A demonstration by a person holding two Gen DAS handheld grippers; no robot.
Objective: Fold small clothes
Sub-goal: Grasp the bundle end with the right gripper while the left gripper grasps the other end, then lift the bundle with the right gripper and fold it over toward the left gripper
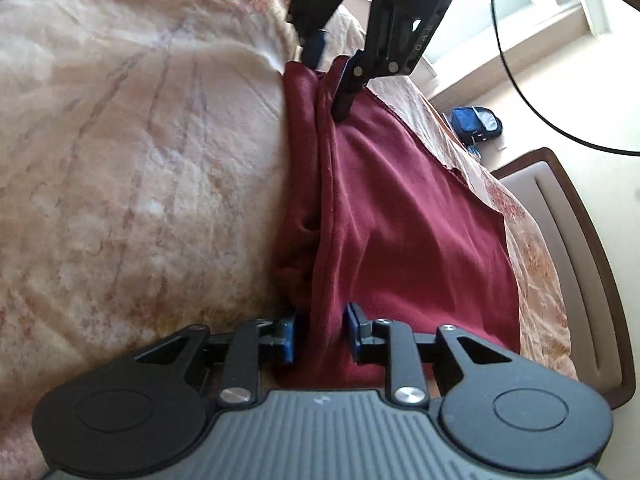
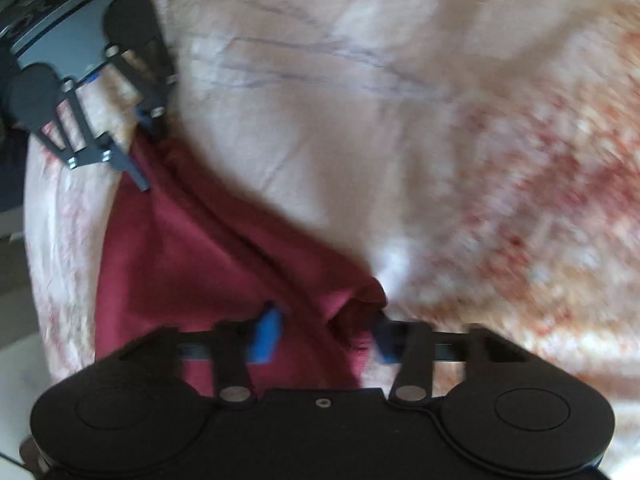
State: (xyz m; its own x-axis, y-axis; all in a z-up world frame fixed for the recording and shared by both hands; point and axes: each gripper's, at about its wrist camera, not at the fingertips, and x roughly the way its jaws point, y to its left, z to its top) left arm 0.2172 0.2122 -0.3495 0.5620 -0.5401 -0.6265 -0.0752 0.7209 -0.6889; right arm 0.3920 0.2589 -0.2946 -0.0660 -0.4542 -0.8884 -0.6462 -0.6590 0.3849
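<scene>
A dark red garment (image 1: 400, 216) lies on a beige patterned bedspread (image 1: 140, 160). Its folded edge runs between the two grippers. My left gripper (image 1: 322, 334) has its blue pads on either side of the near end of that edge, with a gap between them. My right gripper (image 1: 334, 76) stands at the far end with the cloth between its fingers. In the right wrist view the garment (image 2: 180, 256) runs from my right gripper (image 2: 324, 332), whose jaws stand apart around a cloth corner, up to my left gripper (image 2: 142, 156).
The bedspread (image 2: 400, 120) stretches wide on the far side of the garment. A brown padded bed frame (image 1: 580, 260) runs along the bed's right edge. A blue bag (image 1: 476, 124) lies on the floor beyond. A black cable (image 1: 516, 92) hangs at the right.
</scene>
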